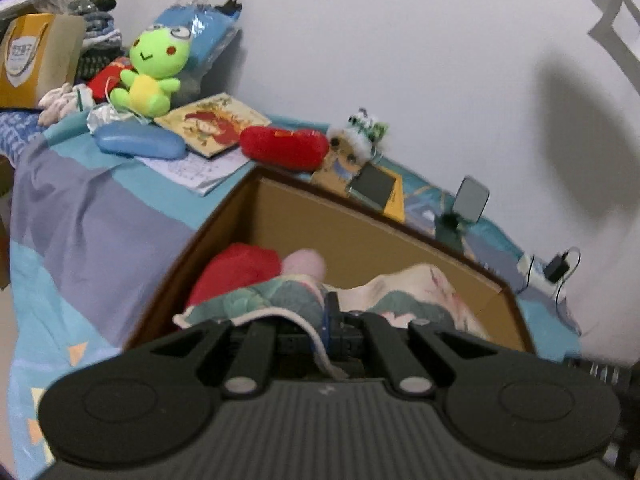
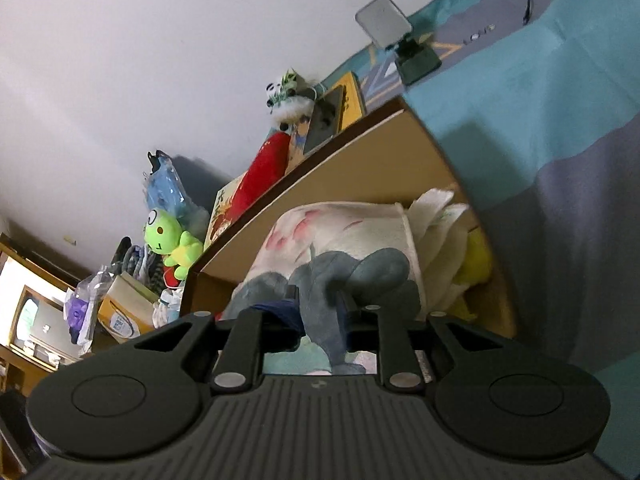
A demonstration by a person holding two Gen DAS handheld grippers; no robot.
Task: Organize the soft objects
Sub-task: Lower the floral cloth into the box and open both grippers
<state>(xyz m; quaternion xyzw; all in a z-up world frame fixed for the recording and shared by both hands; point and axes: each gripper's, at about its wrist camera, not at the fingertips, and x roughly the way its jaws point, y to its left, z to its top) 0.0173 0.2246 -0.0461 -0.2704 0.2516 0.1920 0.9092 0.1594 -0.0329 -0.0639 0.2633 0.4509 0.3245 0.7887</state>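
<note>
A cardboard box (image 1: pixel 352 224) stands on the bed and also shows in the right wrist view (image 2: pixel 360 168). A floral blanket (image 1: pixel 416 292) (image 2: pixel 332 232) lies over its contents. My left gripper (image 1: pixel 330 320) is shut on the blanket's near edge over the box. My right gripper (image 2: pixel 320 312) is shut on a grey fold of the same blanket. Inside the box are a red plush (image 1: pixel 236 272), a pink plush (image 1: pixel 306 264), a white cloth (image 2: pixel 440 224) and a yellow plush (image 2: pixel 476 264). On the bed behind sit a green frog plush (image 1: pixel 154 70), a red cushion (image 1: pixel 284 146) and a panda toy (image 1: pixel 360 132).
Books (image 1: pixel 212 124), a blue case (image 1: pixel 140 140), a blue packet (image 1: pixel 204 36), folded clothes and a yellow carton (image 1: pixel 32 56) crowd the bed's far end by the wall. A small mirror on a stand (image 1: pixel 468 204) and a charger (image 1: pixel 556 268) lie to the right.
</note>
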